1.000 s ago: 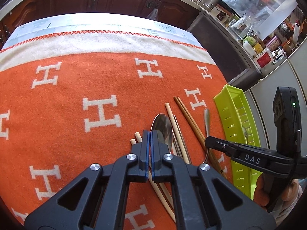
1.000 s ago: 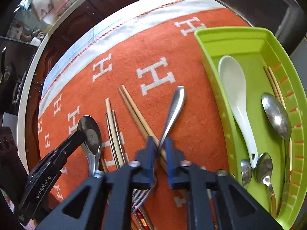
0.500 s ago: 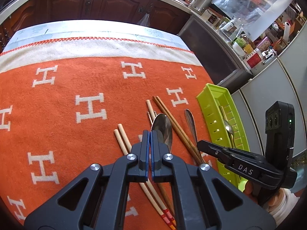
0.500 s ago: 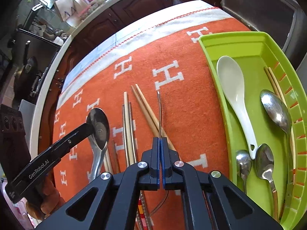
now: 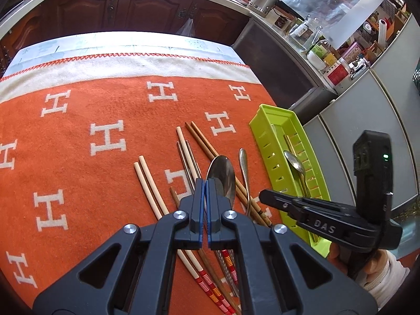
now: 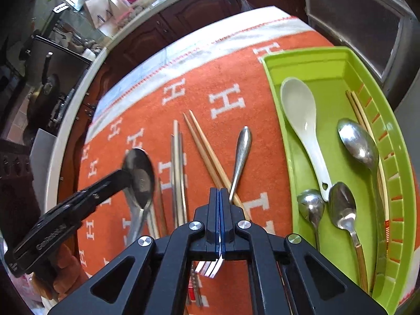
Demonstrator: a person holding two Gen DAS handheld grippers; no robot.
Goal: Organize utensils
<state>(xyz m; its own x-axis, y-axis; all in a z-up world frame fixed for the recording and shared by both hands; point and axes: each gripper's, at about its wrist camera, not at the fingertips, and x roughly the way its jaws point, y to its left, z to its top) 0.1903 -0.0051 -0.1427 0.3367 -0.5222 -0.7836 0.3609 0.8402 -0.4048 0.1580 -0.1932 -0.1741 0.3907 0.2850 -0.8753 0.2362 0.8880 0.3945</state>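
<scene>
Item one, the fork point(image 6: 240, 157): my right gripper point(image 6: 220, 197) has its jaws pressed together on the fork's neck, handle pointing to twelve o'clock above the cloth, tines point(image 6: 210, 267) showing below the pads (only the right wrist view shows them).

Item two, the large steel spoon point(image 5: 221, 177): my left gripper point(image 5: 204, 191) is closed with no gap, its jaws clamped on the spoon, whose bowl stands just past the fingertips at one o'clock. The right wrist view confirms the bowl point(image 6: 139, 177) at that gripper's tip.

Item three, loose chopsticks on the cloth: a pale pair point(image 5: 149, 183), a metal pair point(image 5: 187, 160), a brown pair point(image 5: 203, 141), all lying roughly six to twelve.

Item four, the green tray point(image 6: 312, 60) at three o'clock of the pile, at the table's right edge. Contents (seen properly only from the right wrist): a white ceramic spoon point(image 6: 302, 115), three metal spoons, one chopstick pair along the slotted wall.

Writing: "DAS" on the right gripper's side point(image 5: 324, 228); the lettering on the left gripper's side is too blurred to read; repeated white "H" on the orange cloth point(image 5: 107, 137).

Open room: the cloth lies bare from nine to twelve o'clock, up to its white, red-stitched border point(image 5: 126, 64).
</scene>
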